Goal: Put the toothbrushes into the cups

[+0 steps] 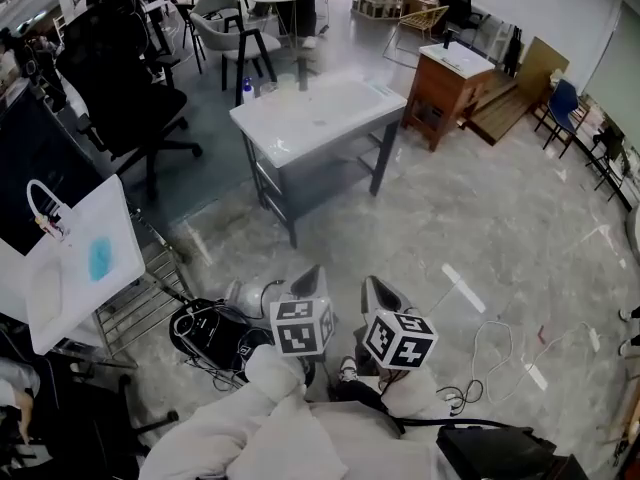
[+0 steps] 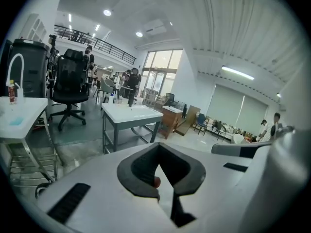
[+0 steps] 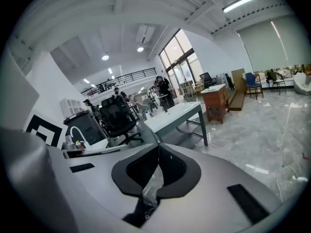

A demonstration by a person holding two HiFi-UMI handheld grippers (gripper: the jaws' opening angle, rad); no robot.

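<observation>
Floor: grey polished stone look, glossy, reflective. Table, upper centre: smooth white top with a slight sheen, dark matt metal frame. Cabinet, upper right: brown wood, smooth. Left gripper and right gripper: matt light-grey plastic shells, with dark matt pads that look rubbery. Sleeves, bottom: soft white cloth. Wire rack, left: bare metal.

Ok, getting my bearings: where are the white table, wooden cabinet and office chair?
white table (image 1: 330, 118): head view, bare top.
wooden cabinet (image 1: 440, 98): head view, brown front.
office chair (image 1: 135, 108): head view, seat.
</observation>
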